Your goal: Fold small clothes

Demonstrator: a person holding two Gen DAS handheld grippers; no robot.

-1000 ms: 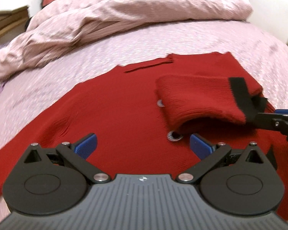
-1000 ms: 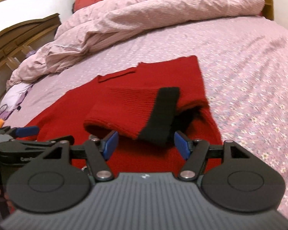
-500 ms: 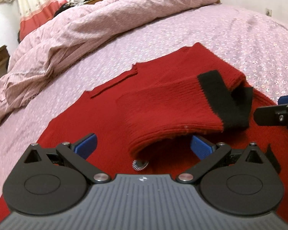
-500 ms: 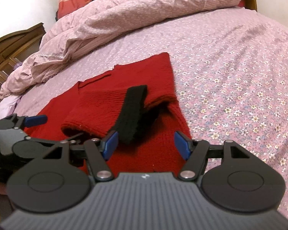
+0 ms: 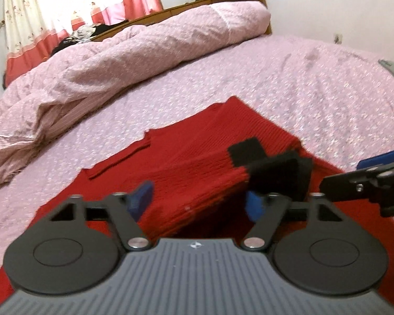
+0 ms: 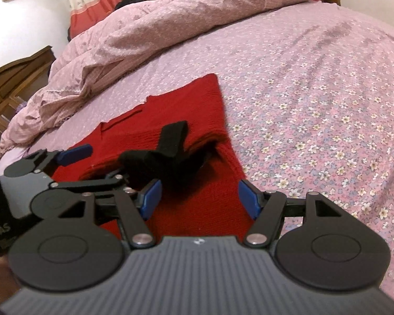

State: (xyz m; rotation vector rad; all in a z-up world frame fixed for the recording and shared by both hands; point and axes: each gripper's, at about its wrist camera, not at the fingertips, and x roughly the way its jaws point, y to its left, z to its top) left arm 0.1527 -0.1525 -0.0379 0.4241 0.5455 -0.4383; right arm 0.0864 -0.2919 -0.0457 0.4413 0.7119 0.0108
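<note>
Covering the frame, a pink floral bed (image 6: 315, 99) carries a crumpled quilt (image 5: 144, 52) at its far side. A red sweater (image 5: 223, 136) lies flat on the near part, its long axis running from the grippers toward the quilt. A sleeve is folded back across the body, its black cuff (image 5: 275, 173) pointing right. The left gripper (image 5: 199, 202) is closing around the sleeve's near fold, pads not visibly pressing. The right gripper (image 6: 197, 197) stands spread over the body, empty.
</note>
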